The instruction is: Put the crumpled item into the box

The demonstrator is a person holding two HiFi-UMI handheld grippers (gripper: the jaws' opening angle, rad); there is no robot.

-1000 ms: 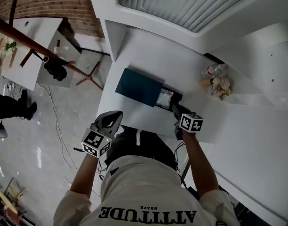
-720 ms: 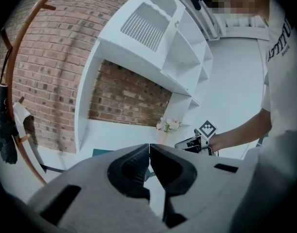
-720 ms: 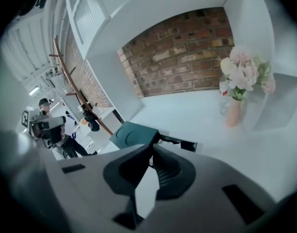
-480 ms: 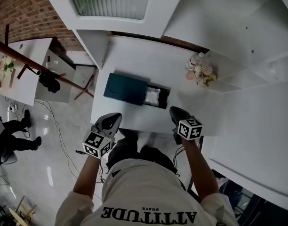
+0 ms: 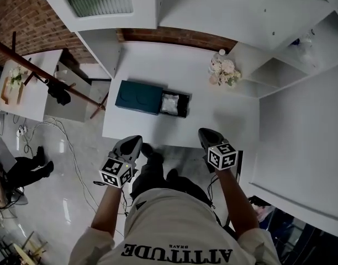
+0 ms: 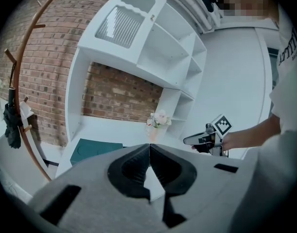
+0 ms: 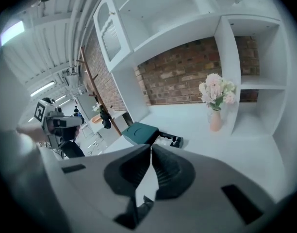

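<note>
Both tools are pressed together and carry nothing. The left gripper (image 5: 133,142) and the right gripper (image 5: 206,134) hang at the near edge of the table (image 5: 224,120), in the lower middle of the frame, well apart from the work.

The crumpled item (image 5: 170,103) lies in the black tray (image 5: 184,105) that stands slid out of the dark green box (image 5: 139,96), at centre frame. The placing step therefore appears complete, but the tray is open.

Likely faults from here:
- If the tray is pushed home, the crumpled item may catch on the sleeve edge, because it seems to sit high in the tray.
- A push with closed jaws may slide the whole box across the smooth table instead of closing it.
- A wide reach by the right gripper could tip the vase of flowers (image 5: 223,70), upper right of the box.

View differences: the head view alone looks down into the tray. The left gripper view shows only the green sleeve, and its own jaws cover the tray. The right gripper view shows the tray's open end.
</note>
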